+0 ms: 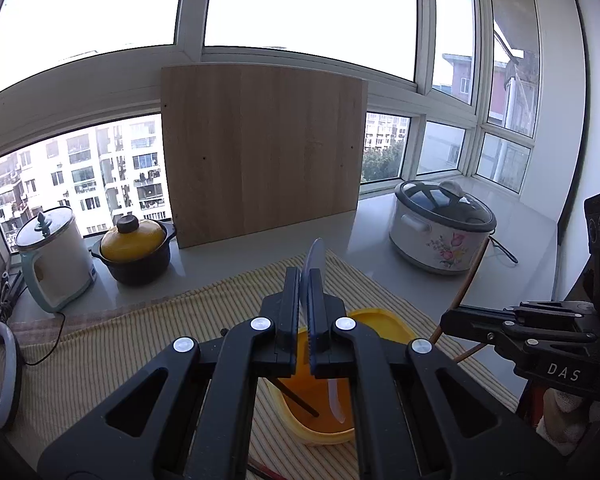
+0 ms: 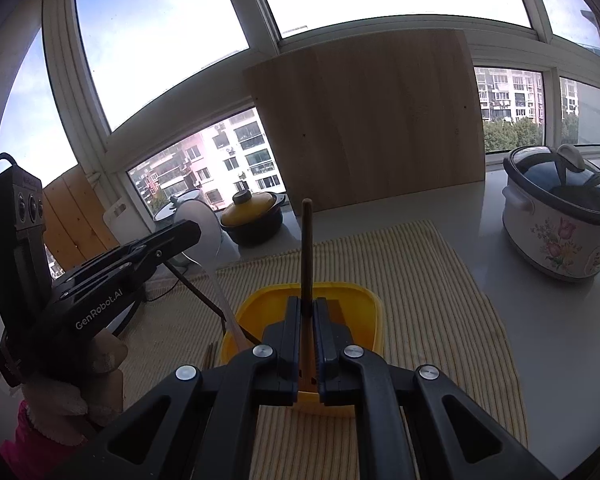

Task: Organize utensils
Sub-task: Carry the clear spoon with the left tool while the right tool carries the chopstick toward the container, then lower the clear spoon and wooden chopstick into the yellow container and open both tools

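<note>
My left gripper (image 1: 305,276) is shut on a white plastic spoon (image 1: 313,258), held upright over the yellow tub (image 1: 384,318); the spoon's handle end (image 1: 336,400) reaches down into the tub beside a dark chopstick (image 1: 298,398). My right gripper (image 2: 307,304) is shut on a brown wooden utensil (image 2: 307,240) that stands upright over the yellow tub (image 2: 364,292). The left gripper (image 2: 172,236) shows at the left of the right wrist view with the white spoon (image 2: 204,224). The right gripper (image 1: 456,320) shows at the right of the left wrist view, holding wooden sticks (image 1: 470,276).
A striped yellow mat (image 1: 148,332) lies under the tub. A wooden board (image 1: 260,152) leans on the window. A flowered cooker (image 1: 440,224) stands right; a yellow-lidded black pot (image 1: 134,250) and a white kettle (image 1: 54,256) stand left. A ring light (image 1: 0,372) lies at the left edge.
</note>
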Available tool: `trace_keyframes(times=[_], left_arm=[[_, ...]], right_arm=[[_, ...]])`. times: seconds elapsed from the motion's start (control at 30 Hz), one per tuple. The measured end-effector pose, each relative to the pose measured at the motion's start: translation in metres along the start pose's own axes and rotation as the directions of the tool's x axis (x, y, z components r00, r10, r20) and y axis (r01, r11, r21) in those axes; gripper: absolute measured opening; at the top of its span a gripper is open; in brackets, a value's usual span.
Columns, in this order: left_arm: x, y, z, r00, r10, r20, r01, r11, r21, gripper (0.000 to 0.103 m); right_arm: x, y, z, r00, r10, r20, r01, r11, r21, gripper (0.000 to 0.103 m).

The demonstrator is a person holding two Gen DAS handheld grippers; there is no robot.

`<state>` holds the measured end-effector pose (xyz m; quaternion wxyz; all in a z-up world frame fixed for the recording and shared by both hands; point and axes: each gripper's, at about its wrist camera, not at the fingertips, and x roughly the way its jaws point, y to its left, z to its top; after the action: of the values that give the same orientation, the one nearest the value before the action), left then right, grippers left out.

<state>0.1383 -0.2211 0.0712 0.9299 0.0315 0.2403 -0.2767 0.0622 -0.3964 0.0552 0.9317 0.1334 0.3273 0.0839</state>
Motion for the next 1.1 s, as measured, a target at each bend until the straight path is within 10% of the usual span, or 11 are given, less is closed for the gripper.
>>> trace_keyframes(times=[1.1], left_arm=[[-0.018, 0.037, -0.030, 0.998, -0.011, -0.068, 0.005, 0.997, -0.082, 0.019]], right_arm=[[0.008, 0.020, -0.004, 0.997, -0.075, -0.004, 0.075, 0.996, -0.047, 0.024]])
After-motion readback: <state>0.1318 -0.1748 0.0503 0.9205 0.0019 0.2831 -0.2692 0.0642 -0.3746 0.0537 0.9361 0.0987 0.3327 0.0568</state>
